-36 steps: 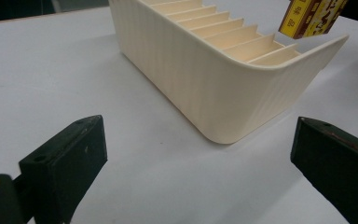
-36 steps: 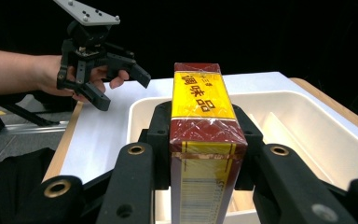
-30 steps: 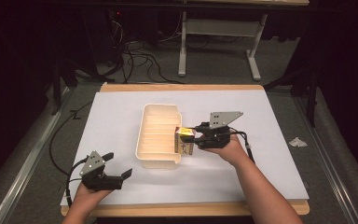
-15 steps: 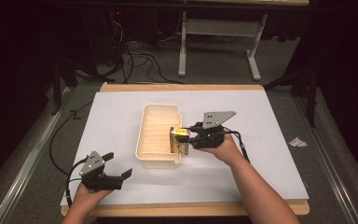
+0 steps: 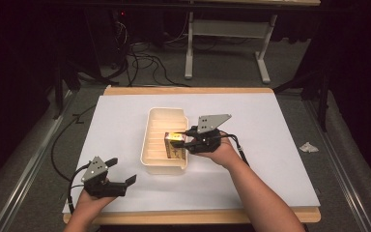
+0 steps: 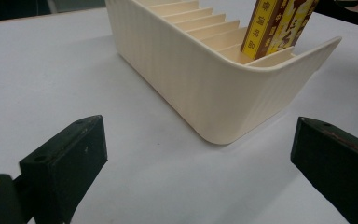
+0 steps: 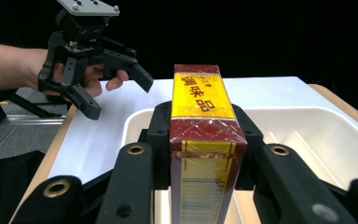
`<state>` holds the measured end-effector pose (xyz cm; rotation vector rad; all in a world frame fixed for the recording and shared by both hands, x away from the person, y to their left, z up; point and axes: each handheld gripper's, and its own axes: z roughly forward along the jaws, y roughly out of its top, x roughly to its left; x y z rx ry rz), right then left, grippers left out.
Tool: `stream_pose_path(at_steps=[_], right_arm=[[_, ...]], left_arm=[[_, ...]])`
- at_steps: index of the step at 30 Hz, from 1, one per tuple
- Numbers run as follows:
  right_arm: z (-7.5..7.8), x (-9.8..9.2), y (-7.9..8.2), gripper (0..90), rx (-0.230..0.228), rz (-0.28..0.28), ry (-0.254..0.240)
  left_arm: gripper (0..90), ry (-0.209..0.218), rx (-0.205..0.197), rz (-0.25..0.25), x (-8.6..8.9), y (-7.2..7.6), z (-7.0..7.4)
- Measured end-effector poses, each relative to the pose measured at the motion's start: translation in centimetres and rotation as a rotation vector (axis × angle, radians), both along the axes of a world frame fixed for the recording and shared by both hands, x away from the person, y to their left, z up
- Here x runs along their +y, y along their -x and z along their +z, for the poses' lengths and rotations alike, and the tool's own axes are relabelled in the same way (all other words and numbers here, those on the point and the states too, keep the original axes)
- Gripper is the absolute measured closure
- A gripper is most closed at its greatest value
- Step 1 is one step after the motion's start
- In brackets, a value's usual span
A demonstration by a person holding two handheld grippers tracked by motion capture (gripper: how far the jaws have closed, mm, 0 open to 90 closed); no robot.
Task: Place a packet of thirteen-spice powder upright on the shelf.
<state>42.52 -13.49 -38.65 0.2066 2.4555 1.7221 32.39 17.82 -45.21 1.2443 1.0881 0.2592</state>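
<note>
Right gripper (image 5: 187, 140) clamped on the yellow-and-red box (image 5: 174, 144), held upright inside the cream slotted tray (image 5: 150, 159), near its front end. Left gripper (image 5: 121, 176) resting on the tabletop (image 5: 280, 145) before the tray's corner, fingers (image 6: 63, 161) spread wide, empty. Crumpled paper scrap (image 5: 308, 147) on grey floor, well apart.

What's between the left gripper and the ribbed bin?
Nothing: bare white sheet separates the open left gripper from the cream ribbed bin, in the left gripper view.
</note>
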Motion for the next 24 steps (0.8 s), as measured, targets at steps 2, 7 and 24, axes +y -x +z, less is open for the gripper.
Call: stream_pose_path(at_steps=[2,7,24], right_arm=[[0.0,0.1,-0.1,68.4,0.000,0.003,-0.003],[0.0,0.5,-0.2,68.4,0.000,0.003,0.000],[-0.5,2.1,-0.2,68.4,-0.011,0.005,0.010]], left_arm=[[4.2,-0.001,0.000,-0.001,0.0,0.0,0.0],[4.3,-0.009,0.004,-0.007,-0.1,0.0,-0.1],[4.3,-0.007,0.010,-0.010,-0.2,0.1,-0.1]])
